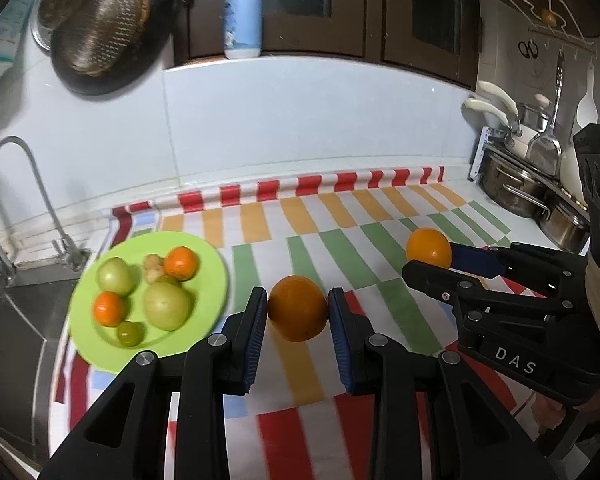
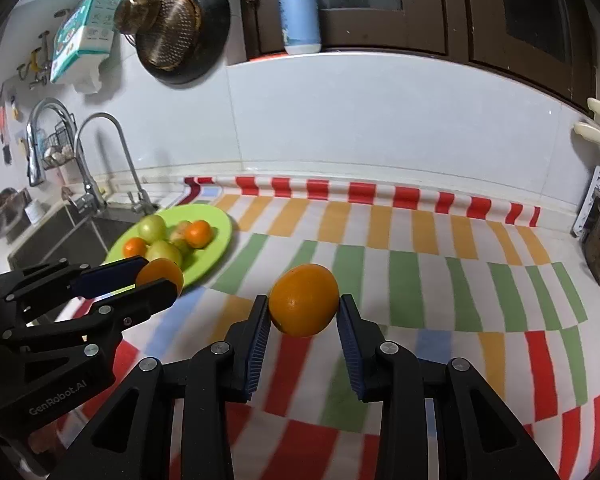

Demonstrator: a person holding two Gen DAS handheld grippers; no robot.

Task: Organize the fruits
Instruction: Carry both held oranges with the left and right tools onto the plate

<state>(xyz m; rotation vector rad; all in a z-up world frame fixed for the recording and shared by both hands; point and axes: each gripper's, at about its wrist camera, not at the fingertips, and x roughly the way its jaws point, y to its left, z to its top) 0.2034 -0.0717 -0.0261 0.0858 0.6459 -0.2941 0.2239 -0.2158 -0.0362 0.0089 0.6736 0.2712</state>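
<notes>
Right of the green plate point(image 1: 216, 280), over striped cloth point(image 2: 420, 280), left gripper point(image 1: 298, 306) and right gripper point(image 2: 303, 308) each squeeze an orange point(image 1: 298, 308).

Both grippers are matte black linkages with silver pivot screws and ribbed blue pads. The right gripper point(image 1: 440, 258) reads "DAS"; the left gripper point(image 2: 156, 276) reads "GenRobot.AI".

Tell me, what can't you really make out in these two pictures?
- Small pale fruit on the green plate, left view: blurred, kind unclear.
- Pots, left view: partly hidden by the right gripper.
- Carton print, right view: too small.
- Left gripper's orange, right view: half hidden by fingers.
</notes>
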